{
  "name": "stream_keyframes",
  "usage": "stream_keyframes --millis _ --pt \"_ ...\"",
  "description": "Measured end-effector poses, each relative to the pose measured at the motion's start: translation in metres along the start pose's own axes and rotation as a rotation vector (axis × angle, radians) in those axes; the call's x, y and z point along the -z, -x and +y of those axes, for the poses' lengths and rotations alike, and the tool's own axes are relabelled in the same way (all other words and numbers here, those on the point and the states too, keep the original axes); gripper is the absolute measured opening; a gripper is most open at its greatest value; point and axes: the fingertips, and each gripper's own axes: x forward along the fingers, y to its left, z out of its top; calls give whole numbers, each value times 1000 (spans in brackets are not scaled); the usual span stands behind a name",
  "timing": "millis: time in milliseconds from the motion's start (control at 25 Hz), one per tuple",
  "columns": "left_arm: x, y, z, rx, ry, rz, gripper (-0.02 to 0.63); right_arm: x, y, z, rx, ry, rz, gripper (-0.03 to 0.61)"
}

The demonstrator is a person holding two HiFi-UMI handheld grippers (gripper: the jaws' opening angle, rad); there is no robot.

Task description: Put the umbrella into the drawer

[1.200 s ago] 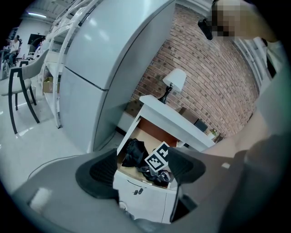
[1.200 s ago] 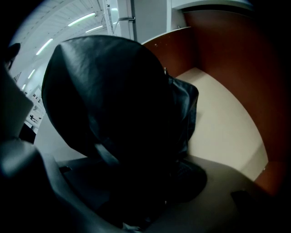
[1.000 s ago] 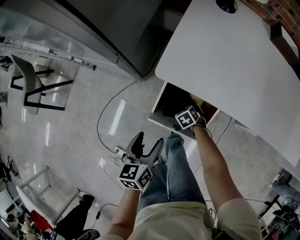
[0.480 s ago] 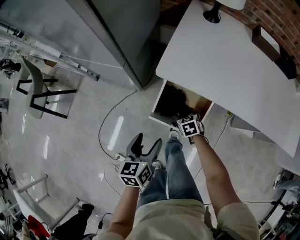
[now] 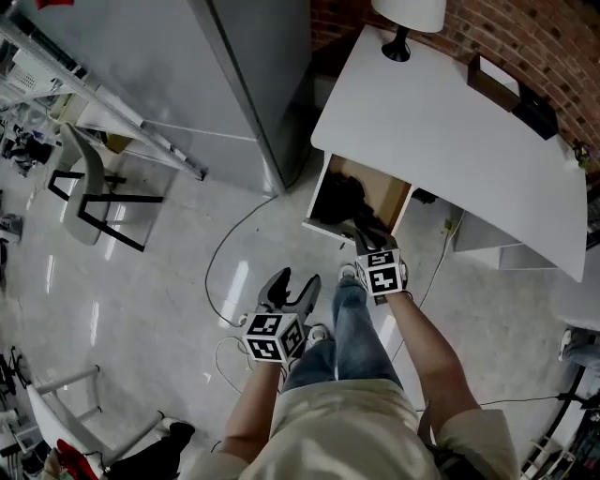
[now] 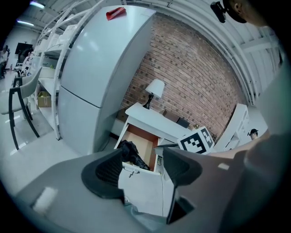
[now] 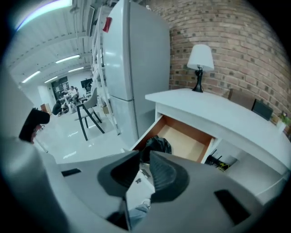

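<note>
The black folded umbrella [image 5: 343, 198] lies in the open wooden drawer [image 5: 390, 201] of the white desk [image 5: 450, 141], at the drawer's left side. My right gripper [image 5: 367, 234] hangs just outside the drawer's front. Its jaws are closing to a narrow gap with nothing between them. In the right gripper view the umbrella [image 7: 157, 144] shows beyond the right gripper [image 7: 144, 166], apart from it. My left gripper [image 5: 294, 281] is lower left, over the floor, with its jaws wide, closing a little, and empty. The left gripper [image 6: 143, 158] looks at the drawer [image 6: 144, 142] and the umbrella [image 6: 131, 152].
A tall grey fridge [image 5: 253, 84] stands left of the desk. A lamp [image 5: 408, 14] sits on the desk's far end by a brick wall. A cable [image 5: 223, 255] runs over the shiny floor. A chair [image 5: 89, 183] stands at the left. The person's legs [image 5: 352, 328] are below the drawer.
My right gripper has drawn back out of the drawer and risen, its jaws narrowing. The umbrella stays in the drawer. My left gripper has lifted slightly.
</note>
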Motion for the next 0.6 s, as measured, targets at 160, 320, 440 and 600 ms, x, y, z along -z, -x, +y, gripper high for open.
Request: stream_keyframes --millis 160,320,440,600 --pt "6 28 -9 17 -12 12 243 -7 52 23 16 -45 -55 49" --pt "4 56 -23 37 -15 -20 189 -11 105 45 15 -76 -115 14" --pt "0 72 -33 54 -35 -35 160 -17 142 58 21 -89 -169 5" --pt "-2 99 -41 60 -58 -51 103 -24 189 81 15 -96 -238 3"
